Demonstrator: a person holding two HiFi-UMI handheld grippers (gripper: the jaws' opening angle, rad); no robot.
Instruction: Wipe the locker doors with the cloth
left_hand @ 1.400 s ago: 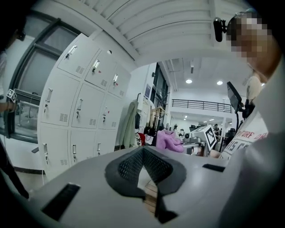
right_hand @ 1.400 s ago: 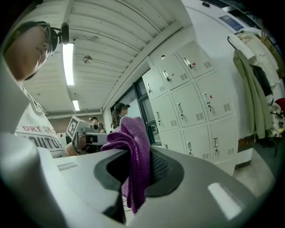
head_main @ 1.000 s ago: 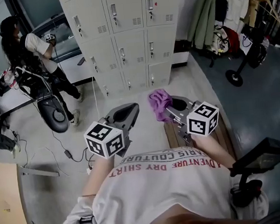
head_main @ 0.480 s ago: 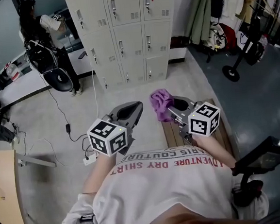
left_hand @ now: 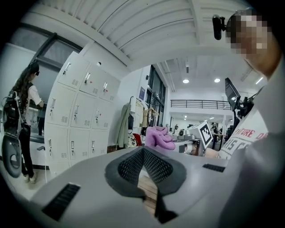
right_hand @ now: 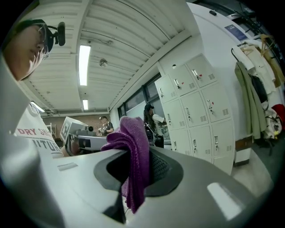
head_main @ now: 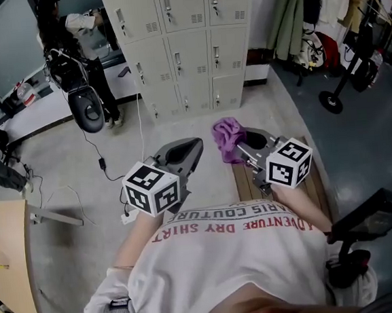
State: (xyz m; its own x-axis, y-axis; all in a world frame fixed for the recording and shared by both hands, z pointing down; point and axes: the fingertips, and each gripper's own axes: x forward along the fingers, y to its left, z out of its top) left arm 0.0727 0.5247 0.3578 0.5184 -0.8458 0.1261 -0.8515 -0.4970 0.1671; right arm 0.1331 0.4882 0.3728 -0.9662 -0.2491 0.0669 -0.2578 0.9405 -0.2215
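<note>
The beige locker doors (head_main: 186,44) stand ahead across the floor, well beyond both grippers; they also show in the left gripper view (left_hand: 80,120) and the right gripper view (right_hand: 196,111). My right gripper (head_main: 239,144) is held at waist height and is shut on a purple cloth (head_main: 227,137), which bunches above the jaws and hangs down between them (right_hand: 133,156). My left gripper (head_main: 192,147) is level with it to the left, jaws shut with nothing between them (left_hand: 143,149). The cloth (left_hand: 158,137) shows beyond the left jaws.
A person (head_main: 76,30) stands by a window at the lockers' left, with a black round device (head_main: 86,111) and a cable (head_main: 101,167) on the floor. A wooden bench (head_main: 314,183) lies under my right arm. Coats (head_main: 299,14) hang at right. A wooden desk (head_main: 8,264) is at left.
The head view has shifted, so the lockers and the bystander now sit further right in frame. Both grippers keep their places and the cloth stays clamped.
</note>
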